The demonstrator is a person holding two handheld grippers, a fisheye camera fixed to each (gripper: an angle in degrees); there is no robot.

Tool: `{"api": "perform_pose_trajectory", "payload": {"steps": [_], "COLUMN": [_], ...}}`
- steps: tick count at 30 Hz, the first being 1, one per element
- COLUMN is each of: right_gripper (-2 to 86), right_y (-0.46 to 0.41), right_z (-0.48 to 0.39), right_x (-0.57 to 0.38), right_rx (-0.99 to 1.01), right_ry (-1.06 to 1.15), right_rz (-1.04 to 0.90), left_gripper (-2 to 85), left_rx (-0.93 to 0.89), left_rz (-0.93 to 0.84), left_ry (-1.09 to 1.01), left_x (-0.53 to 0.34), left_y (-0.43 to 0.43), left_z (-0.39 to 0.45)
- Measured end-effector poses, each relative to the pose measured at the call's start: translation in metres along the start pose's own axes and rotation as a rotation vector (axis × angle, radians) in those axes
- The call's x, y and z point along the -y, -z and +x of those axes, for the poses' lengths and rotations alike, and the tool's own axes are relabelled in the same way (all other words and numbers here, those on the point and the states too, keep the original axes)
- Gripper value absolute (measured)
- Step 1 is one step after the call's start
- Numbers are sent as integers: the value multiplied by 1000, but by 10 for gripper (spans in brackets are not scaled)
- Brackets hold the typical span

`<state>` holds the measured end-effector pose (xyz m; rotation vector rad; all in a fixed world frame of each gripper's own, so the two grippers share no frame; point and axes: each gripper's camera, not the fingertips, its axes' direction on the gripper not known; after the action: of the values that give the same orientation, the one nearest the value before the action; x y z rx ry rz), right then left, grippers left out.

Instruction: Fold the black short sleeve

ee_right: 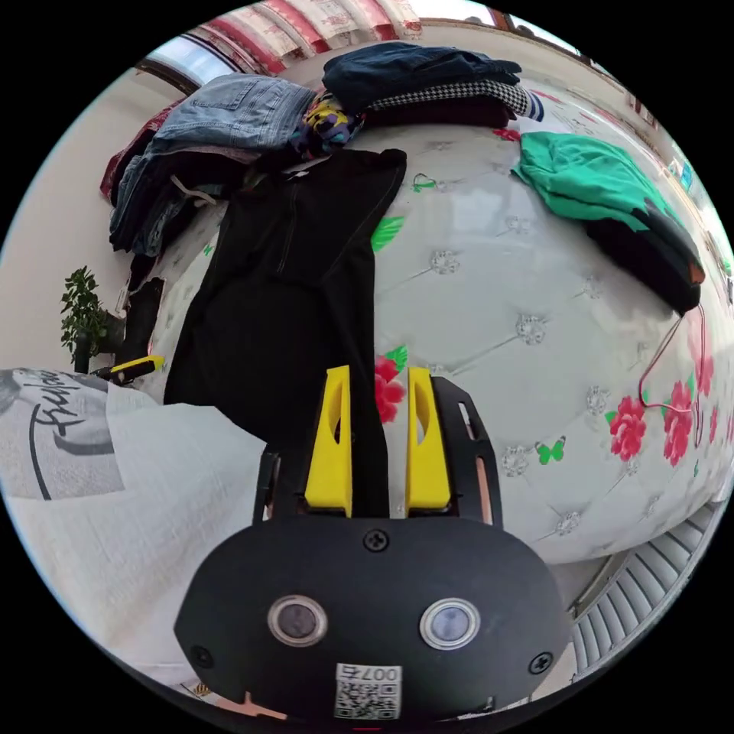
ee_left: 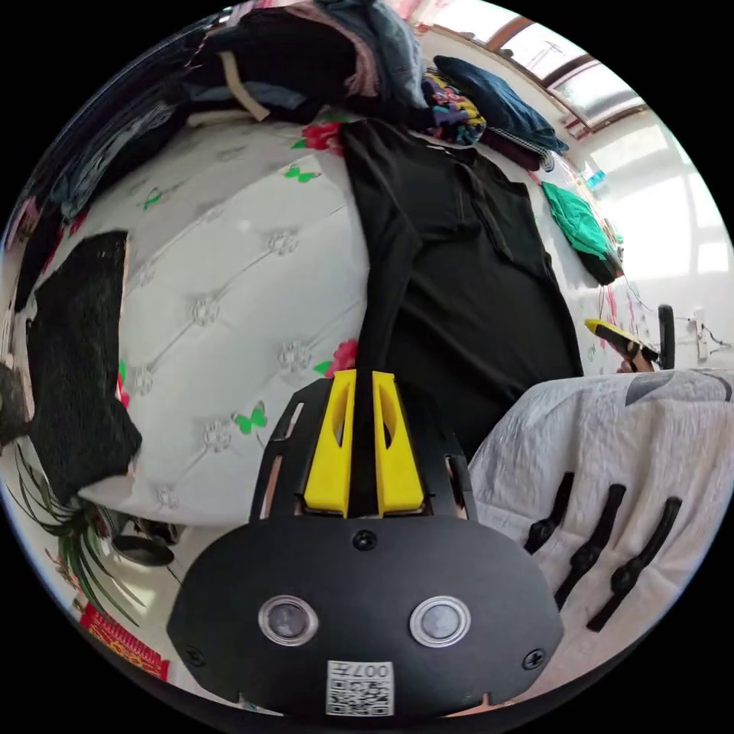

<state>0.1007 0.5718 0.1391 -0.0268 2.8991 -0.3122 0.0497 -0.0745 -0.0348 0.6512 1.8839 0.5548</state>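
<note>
Black short sleeve is lying stretched out along a white tufted bed printed with red flowers and green butterflies, its near hem reaching the bed's front edge. In the left gripper view, a dark folded cloth is resting at the far left of the bed, then the left gripper is pinching the shirt's near left edge, its yellow jaws nearly together with black fabric between them. Right of that, a person's white top is showing. In the right gripper view, the left gripper is appearing small at the left, beside the white top. A pile of jeans is sitting behind the shirt. The right gripper is gripping the shirt's near right edge, jaws slightly parted around the fabric. Further right, a green garment is lying on the bed.
</note>
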Motion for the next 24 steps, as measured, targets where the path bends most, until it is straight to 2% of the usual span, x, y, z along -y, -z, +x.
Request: {"api": "perform_pose_trajectory", "payload": {"steps": [4, 9, 11, 13, 15, 17, 19, 24], "right_gripper": [95, 83, 70, 43, 28, 17, 9, 14], "right_y": [-3, -22, -35, -42, -43, -39, -28, 10], "right_z": [6, -10, -17, -27, -30, -28, -23, -27], "right_x": [-72, -107, -108, -104, -99, -91, -72, -35], "right_rx": [17, -31, -43, -171, -170, -115, -53, -19], "right_ry": [-71, -19, 3, 8, 30, 29, -6, -45], "right_rz": [-75, -145, -175, -190, -201, -165, -108, 114], "left_gripper": [64, 79, 57, 9, -2, -6, -8, 0], "left_rx": [-49, -102, -81, 92, 107, 96, 28, -173], "left_rz": [-43, -108, -143, -185, -237, -215, -93, 121], "left_ry": [126, 116, 83, 0, -92, -160, -163, 49], "left_x": [-80, -121, -118, -108, -95, -83, -62, -16], "left_y": [-3, -28, -42, -46, -49, -44, -26, 2], "left_z": [-22, -16, -6, 10, 19, 24, 22, -9]}}
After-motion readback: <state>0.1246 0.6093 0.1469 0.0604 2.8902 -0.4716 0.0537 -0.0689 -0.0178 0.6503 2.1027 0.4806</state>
